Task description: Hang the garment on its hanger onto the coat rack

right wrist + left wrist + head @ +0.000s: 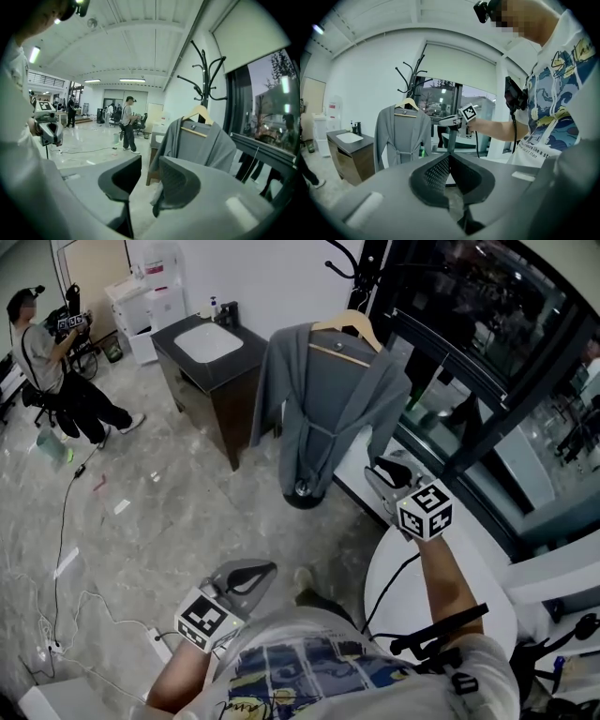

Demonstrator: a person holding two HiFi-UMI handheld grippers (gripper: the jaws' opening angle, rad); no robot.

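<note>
One grey robe-like garment (323,409) hangs on a single wooden hanger (349,326), and the hanger sits on the one black coat rack (204,79) beside the dark window. The rack's curved hooks branch out above it. The robe's belt is tied across the front, and its hem falls close to the rack's round base. Two grippers are in play, and neither touches the garment. The left gripper (449,157) is held low and close to the person's body, well apart from the rack. Its two jaws are pressed together at the tips with nothing between them. The right gripper (150,161) is held out nearer the robe but short of it. Its two jaws stand apart, and the gap between them is bare, showing only floor and the garment beyond. Left of the rack stands one dark vanity cabinet (199,395) with a single white basin in its top. One other person (52,371) stands farther off on the marbled floor, and thin white cables (58,615) trail across the floor near the wearer.
</note>
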